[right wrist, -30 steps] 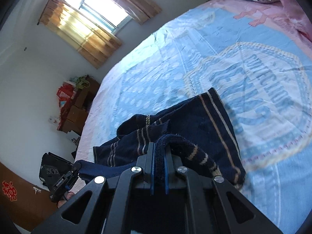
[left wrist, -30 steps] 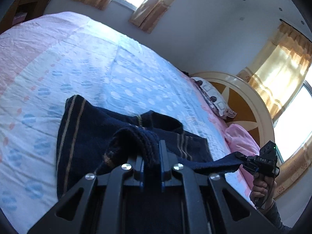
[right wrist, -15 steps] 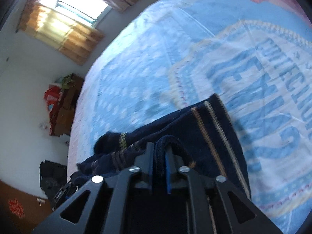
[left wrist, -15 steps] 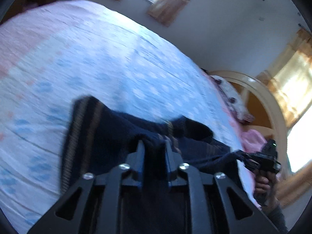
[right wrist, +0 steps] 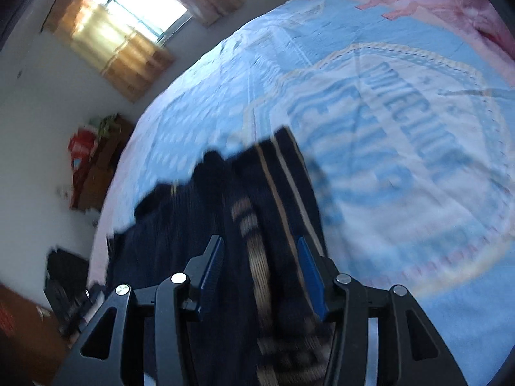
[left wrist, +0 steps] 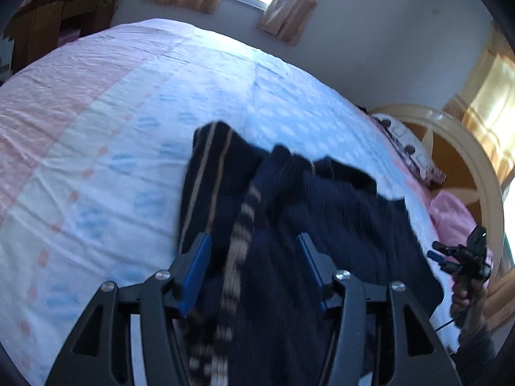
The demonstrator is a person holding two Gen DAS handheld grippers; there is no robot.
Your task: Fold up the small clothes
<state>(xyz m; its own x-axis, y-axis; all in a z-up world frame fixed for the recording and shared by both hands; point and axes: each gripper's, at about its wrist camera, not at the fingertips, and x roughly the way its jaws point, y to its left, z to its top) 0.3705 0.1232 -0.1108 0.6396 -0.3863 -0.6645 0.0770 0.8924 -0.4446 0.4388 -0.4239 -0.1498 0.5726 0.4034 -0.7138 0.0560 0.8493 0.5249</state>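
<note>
Both the left gripper (left wrist: pixel 252 259) and right gripper (right wrist: pixel 260 262) are now standing spread, having just released the navy sweater (left wrist: pixel 322 212), which is settling folded mid-bed (left wrist: pixel 96 135), completing this fold.

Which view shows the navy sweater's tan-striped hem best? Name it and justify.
The left wrist view: the navy sweater shows its tan-striped hem fairly sharp, lying on the bedsheet. The right wrist view shows the same hem smeared by motion blur.
</note>
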